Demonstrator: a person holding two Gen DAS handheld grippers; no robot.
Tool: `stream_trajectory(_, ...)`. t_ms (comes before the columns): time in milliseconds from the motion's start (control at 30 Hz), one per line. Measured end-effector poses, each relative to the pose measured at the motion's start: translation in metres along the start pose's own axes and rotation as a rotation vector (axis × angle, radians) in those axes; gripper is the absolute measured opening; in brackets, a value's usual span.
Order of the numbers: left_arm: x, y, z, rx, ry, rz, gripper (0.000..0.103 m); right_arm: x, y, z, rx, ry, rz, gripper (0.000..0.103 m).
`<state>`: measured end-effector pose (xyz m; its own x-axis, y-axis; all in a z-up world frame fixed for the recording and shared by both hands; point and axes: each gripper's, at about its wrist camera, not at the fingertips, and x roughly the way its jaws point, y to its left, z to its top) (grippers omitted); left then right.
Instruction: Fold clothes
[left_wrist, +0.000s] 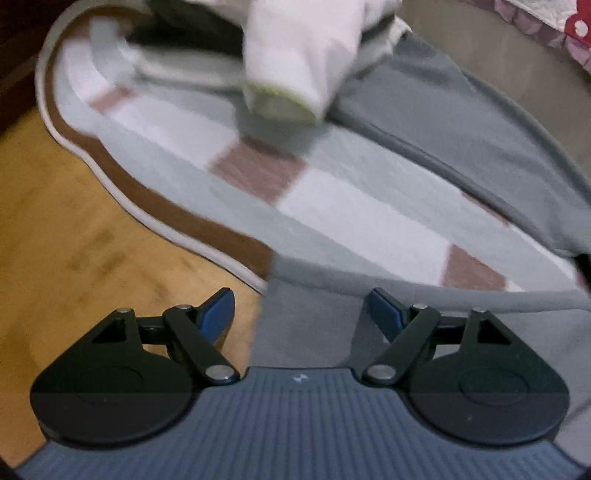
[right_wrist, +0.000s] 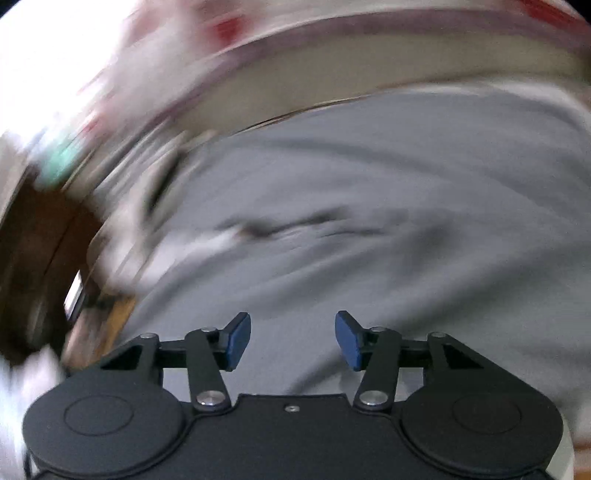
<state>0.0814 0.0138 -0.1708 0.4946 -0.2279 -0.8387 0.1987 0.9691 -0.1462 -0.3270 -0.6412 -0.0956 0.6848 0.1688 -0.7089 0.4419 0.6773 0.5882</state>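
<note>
A grey garment (left_wrist: 461, 122) lies spread over a checked mat (left_wrist: 258, 166) on the floor, one edge of it reaching under my left gripper (left_wrist: 299, 314). That gripper hovers open above the grey edge, nothing between its blue pads. A white garment (left_wrist: 295, 55) with a yellow-green hem sits bunched at the mat's far end. In the right wrist view the grey garment (right_wrist: 369, 203) fills the frame, blurred by motion. My right gripper (right_wrist: 293, 339) is open just above the cloth and holds nothing.
Wooden floor (left_wrist: 74, 221) lies left of the mat's brown-and-white border (left_wrist: 147, 199). A patterned quilt (left_wrist: 546, 22) with red spots hangs at the upper right. In the right wrist view, blurred dark furniture (right_wrist: 33, 240) stands at the left.
</note>
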Motion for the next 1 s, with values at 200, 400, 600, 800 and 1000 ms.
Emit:
stream_trajectory(200, 0.009, -0.012, -0.007, 0.067, -0.005, 0.026, 0.093, -0.044, -0.045, 0.003, 0.261, -0.193, -0.116, 0.056)
stream_trajectory(400, 0.006, -0.023, -0.02, 0.093, -0.062, 0.047, 0.077, -0.061, -0.064, -0.006, 0.373, -0.258, -0.379, 0.059)
stream_trajectory(600, -0.003, -0.045, -0.019, 0.18, -0.095, 0.057, 0.004, -0.08, -0.086, -0.017, 0.501, -0.316, -0.533, 0.059)
stream_trajectory(800, -0.027, -0.06, 0.006, 0.258, -0.278, 0.197, 0.004, -0.079, -0.091, -0.018, 0.529, -0.306, -0.507, 0.059)
stream_trajectory(1000, -0.001, -0.079, 0.02, 0.19, -0.19, 0.382, 0.017, -0.084, -0.081, -0.02, 0.552, -0.363, -0.471, 0.059)
